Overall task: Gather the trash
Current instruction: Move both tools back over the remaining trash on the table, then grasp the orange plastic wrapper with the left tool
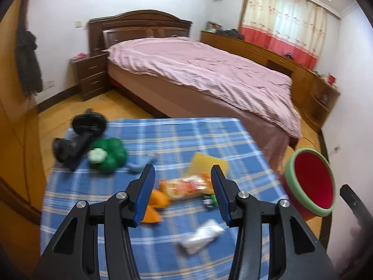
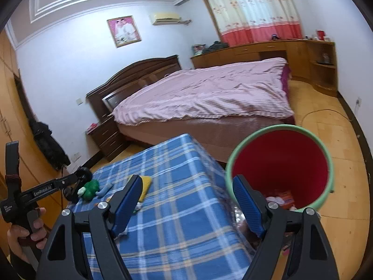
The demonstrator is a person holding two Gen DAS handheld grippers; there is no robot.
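Both our grippers hang empty with jaws apart — the left gripper (image 1: 183,175) over an orange wrapper (image 1: 186,185) and white wrapper (image 1: 201,234) on the blue checked cloth (image 1: 163,135), the right gripper (image 2: 187,187) beside the red bin (image 2: 279,161) — beyond, the bed (image 1: 198,70).

Surface: a table under a blue plaid cloth (image 1: 181,137), standing at the foot of a bed, on a yellow wood floor (image 2: 345,163).
Far left corner: a black device (image 1: 79,137), partly over the edge; beside it a green toy (image 1: 109,155) and a small blue-grey object (image 1: 139,163).
Centre: a yellow sponge-like pad (image 1: 205,161), an orange snack wrapper (image 1: 186,185), orange peel pieces (image 1: 156,203).
Near edge: a crumpled white wrapper (image 1: 200,235), blurred.
Floor, right of the table: a red bin with a green rim (image 2: 279,163), scraps lying inside.
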